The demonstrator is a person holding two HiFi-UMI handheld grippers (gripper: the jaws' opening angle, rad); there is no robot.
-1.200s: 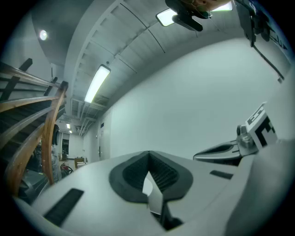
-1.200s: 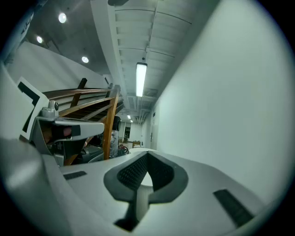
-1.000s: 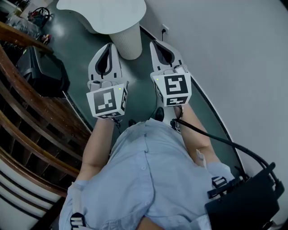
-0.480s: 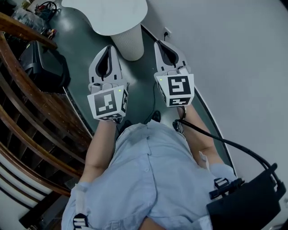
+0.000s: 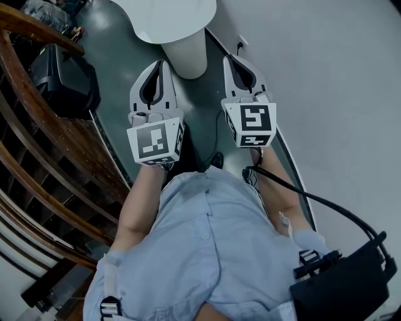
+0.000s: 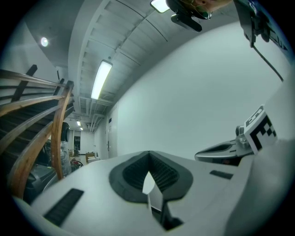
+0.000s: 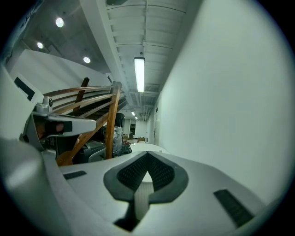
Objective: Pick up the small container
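Note:
No small container shows in any view. I hold both grippers side by side at chest height, pointing forward over the dark floor. My left gripper (image 5: 160,64) is shut with nothing between its black ribbed pads, and its tips meet in the left gripper view (image 6: 148,153). My right gripper (image 5: 232,58) is likewise shut and empty (image 7: 147,154). Just ahead of the tips stands a white round table (image 5: 169,15) on a ribbed white pedestal (image 5: 187,57); its top, as far as it is seen, is bare.
A wooden stair railing (image 5: 44,150) runs along the left, with a black case (image 5: 62,81) on the floor beside it. A white wall (image 5: 338,94) with a socket (image 5: 241,44) bounds the right. A black cable (image 5: 326,204) leads to a black pack (image 5: 344,288) at my hip.
The table and pedestal have drifted right and closer in the head view while the railing slid past. Both grippers stay shut and level, side by side.

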